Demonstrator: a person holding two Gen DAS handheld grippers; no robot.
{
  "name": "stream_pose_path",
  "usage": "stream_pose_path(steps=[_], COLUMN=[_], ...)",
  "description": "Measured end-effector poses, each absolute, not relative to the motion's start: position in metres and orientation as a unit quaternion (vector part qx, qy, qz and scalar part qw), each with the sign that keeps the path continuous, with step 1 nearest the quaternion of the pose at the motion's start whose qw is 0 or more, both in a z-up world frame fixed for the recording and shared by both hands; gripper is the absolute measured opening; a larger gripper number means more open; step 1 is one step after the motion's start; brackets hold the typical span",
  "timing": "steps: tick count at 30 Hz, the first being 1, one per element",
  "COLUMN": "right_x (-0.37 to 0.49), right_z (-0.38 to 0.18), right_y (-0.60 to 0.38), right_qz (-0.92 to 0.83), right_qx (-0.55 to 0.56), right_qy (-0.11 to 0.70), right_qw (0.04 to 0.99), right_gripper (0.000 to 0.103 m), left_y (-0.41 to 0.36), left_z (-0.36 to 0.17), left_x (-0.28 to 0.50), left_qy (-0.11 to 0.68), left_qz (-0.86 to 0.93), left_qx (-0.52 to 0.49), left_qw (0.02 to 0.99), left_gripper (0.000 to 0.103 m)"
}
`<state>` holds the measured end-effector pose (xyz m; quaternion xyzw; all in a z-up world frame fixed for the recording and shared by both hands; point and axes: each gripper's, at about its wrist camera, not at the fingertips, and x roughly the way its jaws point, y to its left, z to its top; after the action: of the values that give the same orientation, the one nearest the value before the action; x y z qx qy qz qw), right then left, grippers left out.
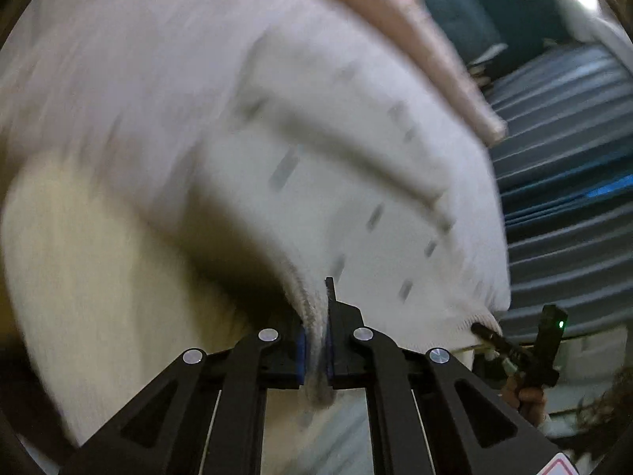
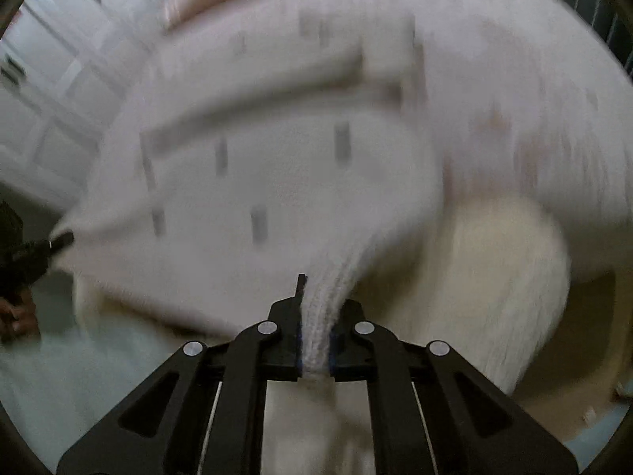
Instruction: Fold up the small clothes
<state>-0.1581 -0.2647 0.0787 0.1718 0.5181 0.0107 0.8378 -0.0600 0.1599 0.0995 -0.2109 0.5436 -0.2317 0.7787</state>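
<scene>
Gripping a white garment (image 1: 356, 182), both tools; no legible writing

A lifted white knitted garment with small grey dashes (image 1: 356, 182) fills nearly the whole forward view of both cameras, blocking the way ahead. Open room shows only beside it: over the blue-grey striped surface (image 1: 565, 206) and past the white panelled cabinet fronts (image 2: 51, 91).

A white knit garment (image 1: 316, 166) with grey dashes is pinched at its edge by the left claw (image 1: 315, 340). To the garment's right, its corner is gripped by the right claw (image 1: 480, 330), beside blue striped fabric (image 1: 565, 198).
</scene>
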Motion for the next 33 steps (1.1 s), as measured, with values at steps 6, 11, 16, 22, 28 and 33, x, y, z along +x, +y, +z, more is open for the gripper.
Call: stream_pose_path(steps=[6, 11, 16, 22, 28, 33], right_x=[-0.042, -0.037, -0.067, -0.074, -0.04, -0.017], right_z=[0.14, 0.15, 0.123, 0.013, -0.012, -0.019], right_y=[-0.331, -0.366, -0.366, -0.36, -0.354, -0.357], right_qz=[-0.033, -0.11, -0.11, -0.162, -0.143, -0.141], right_qx=[0.25, 0.371, 0.349, 0.362, 0.391, 0.425], right_qy=[0.289, 0.175, 0.22, 0.355, 0.376, 0.374], right_qw=[0.924, 0.905, 0.904, 0.847, 0.827, 0.812], right_gripper=[0.027, 0.062, 0.077, 0.078, 0.078, 0.071], left_y=[0.109, 0.129, 0.165, 0.187, 0.162, 0.145], left_z=[0.156, 0.16, 0.157, 0.034, -0.016, -0.021], left_x=[0.099, 0.143, 0.106, 0.081, 0.083, 0.106], left_qy=[0.379, 0.349, 0.314, 0.473, 0.502, 0.497], left_qz=[-0.24, -0.125, -0.093, -0.054, -0.056, -0.061], left_qx=[-0.167, -0.278, -0.255, -0.295, -0.334, -0.341], left_qw=[0.878, 0.886, 0.91, 0.829, 0.796, 0.795], left_gripper=[0.016, 0.025, 0.085, 0.085, 0.085, 0.072])
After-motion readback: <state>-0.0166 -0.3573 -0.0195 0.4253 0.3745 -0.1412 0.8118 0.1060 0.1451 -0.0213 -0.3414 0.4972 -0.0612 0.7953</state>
